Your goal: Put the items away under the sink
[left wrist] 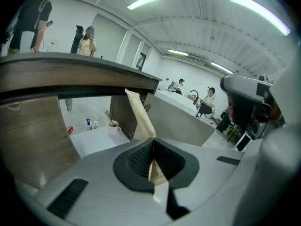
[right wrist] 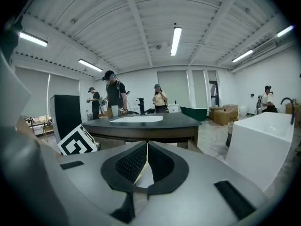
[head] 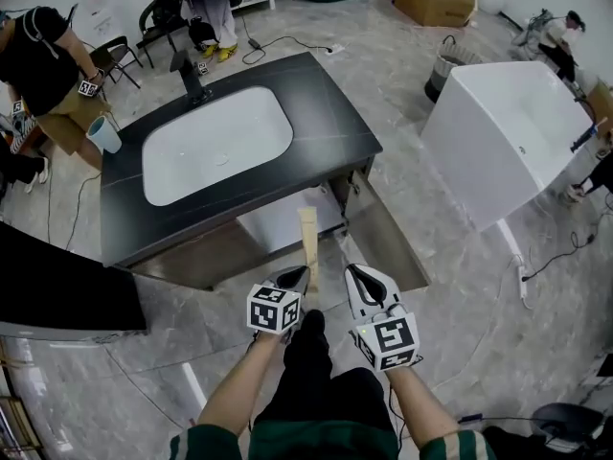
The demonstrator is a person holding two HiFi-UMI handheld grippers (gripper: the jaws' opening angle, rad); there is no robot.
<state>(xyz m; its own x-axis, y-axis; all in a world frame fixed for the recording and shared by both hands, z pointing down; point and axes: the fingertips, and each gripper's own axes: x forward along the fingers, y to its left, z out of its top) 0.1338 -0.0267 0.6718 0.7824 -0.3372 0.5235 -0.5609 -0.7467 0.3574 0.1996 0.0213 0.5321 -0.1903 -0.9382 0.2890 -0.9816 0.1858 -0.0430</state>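
Carrying a tan strip point(head: 307, 241) clamped in my left gripper point(head: 301, 276), right gripper point(head: 353, 274) closed and empty, I should next reach it into the open cabinet point(head: 280, 226) under the sink point(head: 218, 142).

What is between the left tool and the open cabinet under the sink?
Only the beige strip gripped by the left tool, pointing toward the cabinet; the head view shows it.

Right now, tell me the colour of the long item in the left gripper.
Pale beige. The long item shows best in the left gripper view.
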